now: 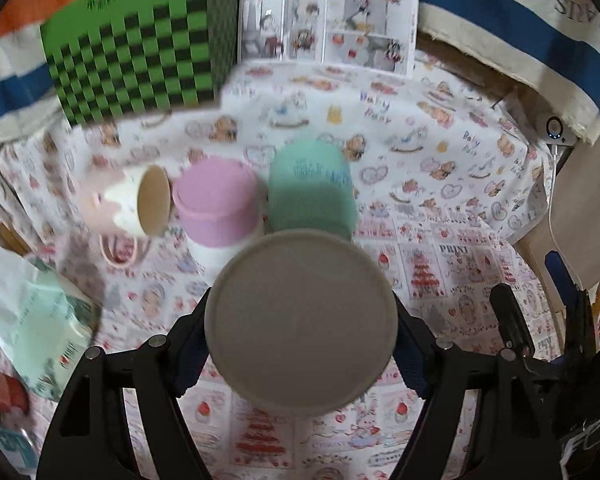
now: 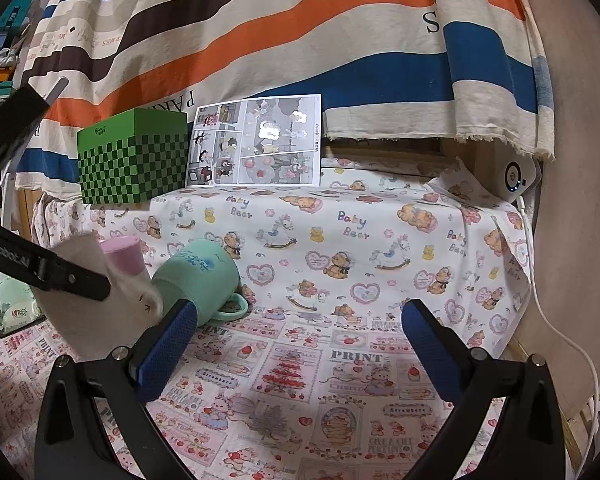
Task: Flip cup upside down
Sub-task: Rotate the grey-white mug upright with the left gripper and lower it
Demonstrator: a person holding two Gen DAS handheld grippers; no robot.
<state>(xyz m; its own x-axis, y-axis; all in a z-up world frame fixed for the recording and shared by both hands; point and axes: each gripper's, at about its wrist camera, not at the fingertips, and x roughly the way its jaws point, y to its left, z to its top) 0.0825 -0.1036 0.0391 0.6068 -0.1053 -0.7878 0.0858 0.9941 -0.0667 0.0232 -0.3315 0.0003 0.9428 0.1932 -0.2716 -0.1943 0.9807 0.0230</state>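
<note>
Nearest the left wrist camera, the left claw [image 1: 302, 334] is clamped on a white cup [image 1: 301, 322], its blue-padded fingers [image 1: 188, 360] pressing either side of the cup's wall; the cup's flat round base faces the lens, and it is held above the patterned cloth [image 1: 440, 280] that covers the desk. From the right wrist view the same white cup [image 2: 100, 308] appears at the left edge, tilted, with the black arm of the left claw crossing in front of it. The right claw [image 2: 300, 344] hangs wide open over the cloth with nothing between its blue pads [image 2: 428, 344]; one pad sits just in front of a mint-green mug.

Just beyond the held cup, the mint-green mug [image 1: 312, 188] stands mouth-down on the cloth, its handle showing toward the right claw. Beside it is a pink-topped cup [image 1: 216, 208], and further left a pale cup [image 1: 136, 204] lies on its side with its brown interior showing. A pale green packet [image 1: 40, 320] sits at the left edge.

At the back of the desk, a green checkered box [image 2: 134, 156] stands next to a comic-style printed sheet [image 2: 256, 142] propped upright. A striped orange, blue and brown cloth [image 2: 300, 32] hangs behind them, and a small white device [image 2: 516, 176] with a round display sits at the far right.
</note>
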